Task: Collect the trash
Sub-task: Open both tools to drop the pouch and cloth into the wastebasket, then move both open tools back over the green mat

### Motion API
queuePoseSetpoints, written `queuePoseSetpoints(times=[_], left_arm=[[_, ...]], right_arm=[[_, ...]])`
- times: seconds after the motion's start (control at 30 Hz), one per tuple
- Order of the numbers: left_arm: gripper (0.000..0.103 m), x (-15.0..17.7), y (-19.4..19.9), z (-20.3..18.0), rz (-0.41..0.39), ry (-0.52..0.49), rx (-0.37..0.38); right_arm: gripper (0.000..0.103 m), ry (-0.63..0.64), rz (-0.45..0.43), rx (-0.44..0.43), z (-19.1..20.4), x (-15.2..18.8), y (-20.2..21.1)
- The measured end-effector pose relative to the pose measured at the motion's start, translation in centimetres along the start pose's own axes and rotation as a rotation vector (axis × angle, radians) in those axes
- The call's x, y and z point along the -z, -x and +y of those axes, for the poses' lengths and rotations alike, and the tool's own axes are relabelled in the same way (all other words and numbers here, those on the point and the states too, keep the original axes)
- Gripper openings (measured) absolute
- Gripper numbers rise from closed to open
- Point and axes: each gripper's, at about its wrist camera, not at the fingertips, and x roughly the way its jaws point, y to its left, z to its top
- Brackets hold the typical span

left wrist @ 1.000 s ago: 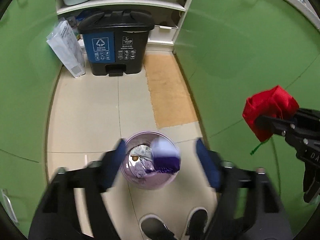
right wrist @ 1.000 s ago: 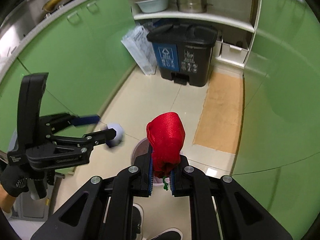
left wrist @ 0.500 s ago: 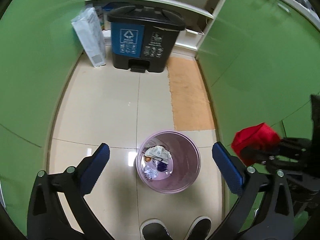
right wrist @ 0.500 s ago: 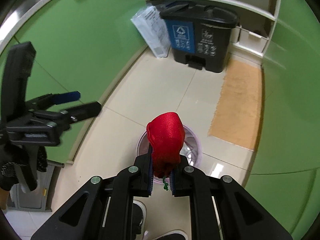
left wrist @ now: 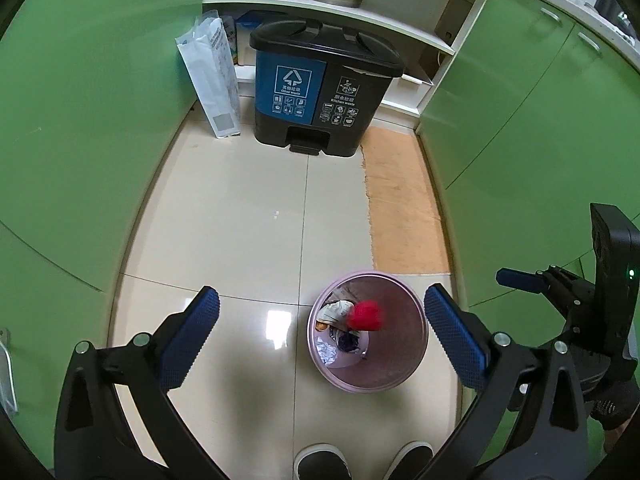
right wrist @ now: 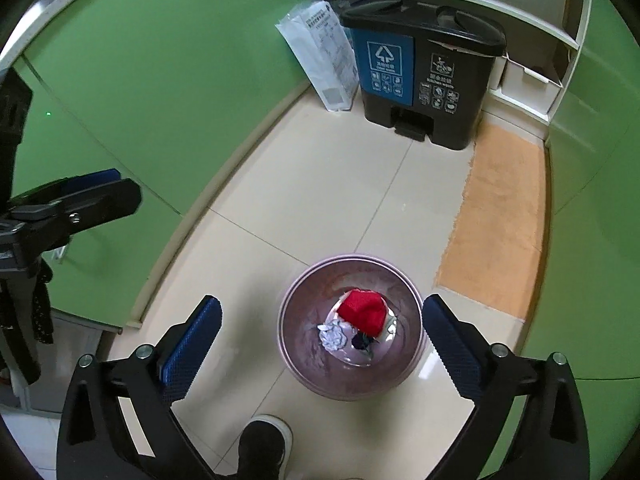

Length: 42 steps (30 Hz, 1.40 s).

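Directly below the right tool (right wrist: 322, 330), wide open and empty: crumpled red mesh bag (right wrist: 362, 312) inside round lilac plastic wastebasket (right wrist: 292, 344). Left tool (left wrist: 320, 324) likewise open, empty, offset leftward.

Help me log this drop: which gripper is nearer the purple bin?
Right. The right gripper hangs open almost directly above the purple bin; the left gripper, also open, is off to the bin's left.
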Motion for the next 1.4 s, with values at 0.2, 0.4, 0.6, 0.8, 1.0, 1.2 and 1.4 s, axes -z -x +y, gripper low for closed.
queuePoseSetpoints(times=[0.2,0.4,0.6,0.8,1.0,1.2,1.4], left_arm=[[0.100,-1.4,3.6,-2.3,0.010,-0.013,0.016],[0.100,-5.1,11.8,-6.9,0.002,-0.047,0.042],[0.100,-9.7,22.6,-12.3,-0.015,-0.095,0.066],[0.100,-13.8,33.5,-18.5,-0.037,-0.166,0.104],[0.100,-16.7,39.6,-25.6,-0.087,-0.276,0.178],[0.100,-18.0,42.4,-32.6,-0.115,-0.394,0.265],[0.100,-18.0,42.8,-38.6,-0.091,-0.508,0.352]], right_arm=[[0.096,-0.040,-0.019,0.032,0.0,-1.2,5.3],[0.096,-0.109,-0.036,0.063,0.1,-3.4,15.6],[0.097,-0.145,-0.074,0.080,1.0,-5.9,29.9],[0.097,-0.179,-0.135,0.116,1.1,-6.7,44.1],[0.097,-0.243,-0.216,0.180,-0.5,-5.3,54.1],[0.097,-0.348,-0.296,0.257,-3.1,-2.6,60.5],[0.097,-0.455,-0.346,0.336,-5.4,0.6,64.4]])
